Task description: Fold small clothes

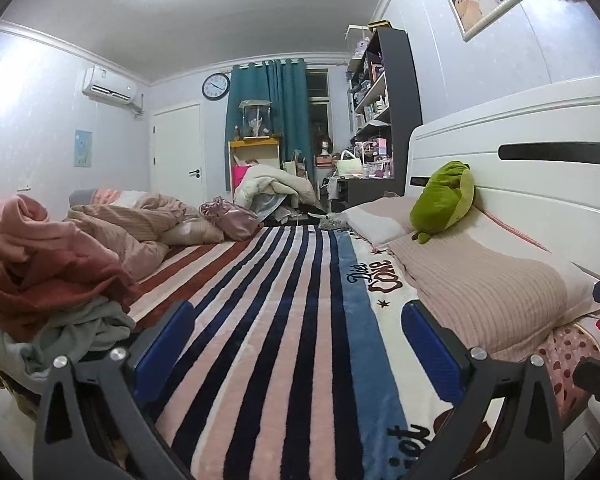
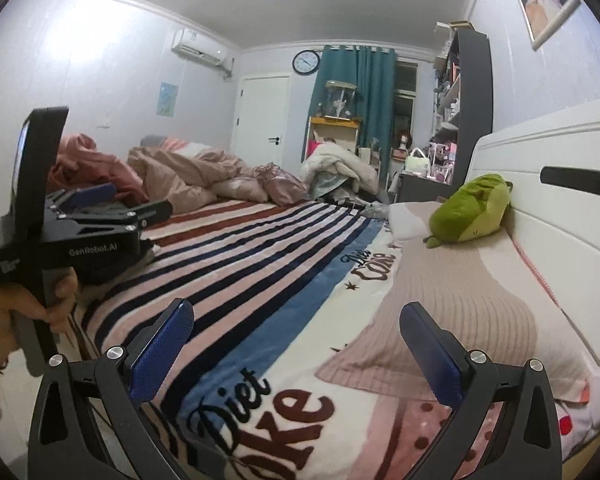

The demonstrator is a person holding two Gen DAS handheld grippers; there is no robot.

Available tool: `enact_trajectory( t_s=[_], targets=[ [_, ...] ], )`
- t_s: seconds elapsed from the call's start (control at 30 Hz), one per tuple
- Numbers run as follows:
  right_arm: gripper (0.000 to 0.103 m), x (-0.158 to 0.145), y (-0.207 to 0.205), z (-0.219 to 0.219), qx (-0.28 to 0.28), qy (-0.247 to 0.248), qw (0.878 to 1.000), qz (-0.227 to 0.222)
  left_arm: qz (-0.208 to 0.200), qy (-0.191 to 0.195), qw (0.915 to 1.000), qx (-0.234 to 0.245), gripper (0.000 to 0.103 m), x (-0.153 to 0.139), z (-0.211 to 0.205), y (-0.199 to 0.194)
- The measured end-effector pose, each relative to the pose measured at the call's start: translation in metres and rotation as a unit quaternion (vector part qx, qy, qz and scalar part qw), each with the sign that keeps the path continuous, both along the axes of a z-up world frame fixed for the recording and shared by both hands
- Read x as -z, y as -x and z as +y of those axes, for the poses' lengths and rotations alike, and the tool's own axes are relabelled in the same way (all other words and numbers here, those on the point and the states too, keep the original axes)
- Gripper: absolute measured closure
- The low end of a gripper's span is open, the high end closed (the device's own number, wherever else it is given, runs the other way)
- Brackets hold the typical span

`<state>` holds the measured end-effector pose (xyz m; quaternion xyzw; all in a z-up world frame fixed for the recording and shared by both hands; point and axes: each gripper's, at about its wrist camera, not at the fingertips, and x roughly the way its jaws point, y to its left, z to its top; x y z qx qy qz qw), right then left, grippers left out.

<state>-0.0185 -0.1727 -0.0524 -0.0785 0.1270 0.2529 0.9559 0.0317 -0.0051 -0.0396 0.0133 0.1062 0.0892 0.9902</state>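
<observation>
Bedroom walls, a white door and a teal curtain [image 1: 278, 96] frame a bed covered by a striped blanket [image 1: 268, 320] that fills the middle of both views. Nothing lies on the open stripes, so no garment is yet laid out for folding; I judge this to be the very start of a fold, the reach for the next piece.

Both tools are empty. The left gripper [image 1: 296, 344] has its 2 blue pads spread wide with only blanket between them, and the right gripper [image 2: 296, 344] stands just as wide over the printed edge of the blanket, near a ribbed pillow [image 2: 452, 292]. From the right wrist view the left gripper [image 2: 112, 204] appears side-on, held by a hand [image 2: 24, 304], pointing toward the clothes.

The task's things sit at the left edge of the bed: a heap of small clothes [image 1: 40, 264], pinkish and rust pieces on top with a pale grey-green one [image 1: 76, 332] lowest and nearest the left gripper. They are crumpled together, so edges are hard to pick out.

The next move probably calls for swinging the left gripper over to that heap, pinching 1 garment alone and drawing it onto the bare stripes, where the right gripper can catch an opposite corner.

No basket, box or bag for the clothes shows on the bed. A shelf unit [image 1: 384, 100] by the headboard holds small items too far away to name. A green plush toy [image 1: 444, 200] rests on the pillows.
</observation>
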Motion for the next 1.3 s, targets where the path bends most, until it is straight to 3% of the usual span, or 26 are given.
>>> enact_trajectory(
  t_s=[0.47, 1.3],
  targets=[
    [0.000, 0.015, 0.006, 0.010, 0.002, -0.005, 1.000, 0.009, -0.006, 0.008, 0.9999, -0.003, 0.001, 0.004, 0.010, 0.018],
    [0.000, 0.005, 0.024, -0.004, 0.012, -0.017, 1.000, -0.012, -0.021, -0.001, 0.9998, -0.007, 0.001, 0.000, 0.007, 0.044]
  ],
)
